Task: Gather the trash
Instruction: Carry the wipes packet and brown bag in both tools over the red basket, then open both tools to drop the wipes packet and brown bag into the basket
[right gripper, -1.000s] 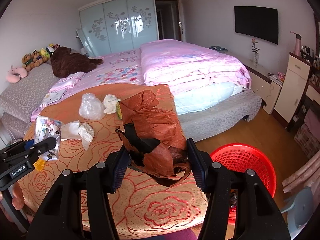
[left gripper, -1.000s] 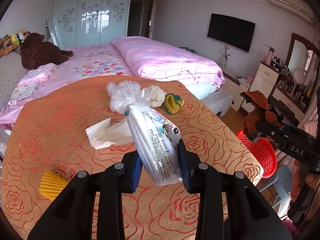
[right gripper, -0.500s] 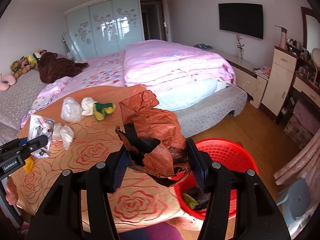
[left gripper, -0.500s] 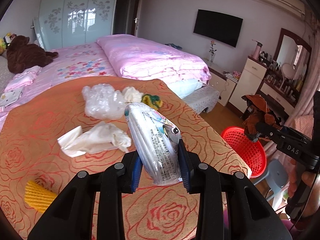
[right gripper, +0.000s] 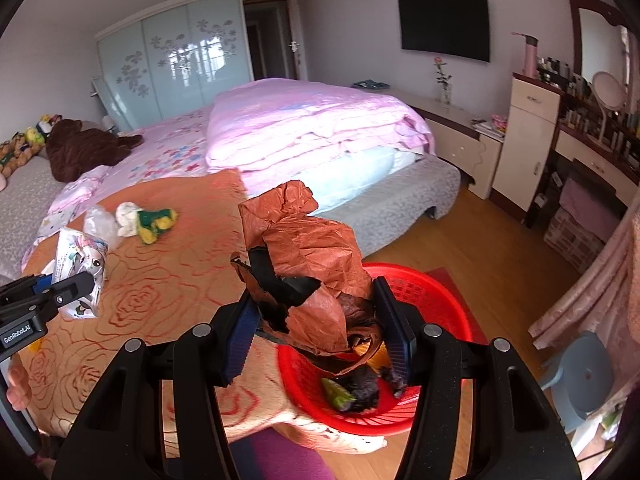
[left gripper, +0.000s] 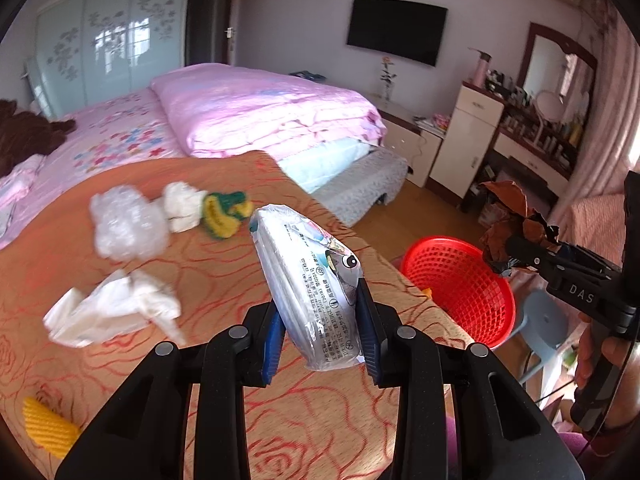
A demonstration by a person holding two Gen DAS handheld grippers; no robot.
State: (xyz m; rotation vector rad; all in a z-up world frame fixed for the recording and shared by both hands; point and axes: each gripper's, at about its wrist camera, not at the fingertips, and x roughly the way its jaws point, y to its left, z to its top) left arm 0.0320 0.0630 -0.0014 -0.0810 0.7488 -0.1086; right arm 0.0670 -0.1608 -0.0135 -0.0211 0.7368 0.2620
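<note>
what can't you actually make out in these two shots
- Red basket contents: in the right wrist view the brown crumpled paper held by the right gripper covers most of the inside.
- Printed text on the plastic packet in the left gripper: too small to read.
- Clear plastic wad and white tissue on the orange cloth: blurred in the left wrist view.
- Yellow piece: cut off near the fisheye edge.

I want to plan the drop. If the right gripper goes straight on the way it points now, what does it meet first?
Probably the red basket: the right gripper, shut on the crumpled brown paper, points down over its rim. Depth is unclear, so it may pass over the far rim to the wooden floor.
</note>
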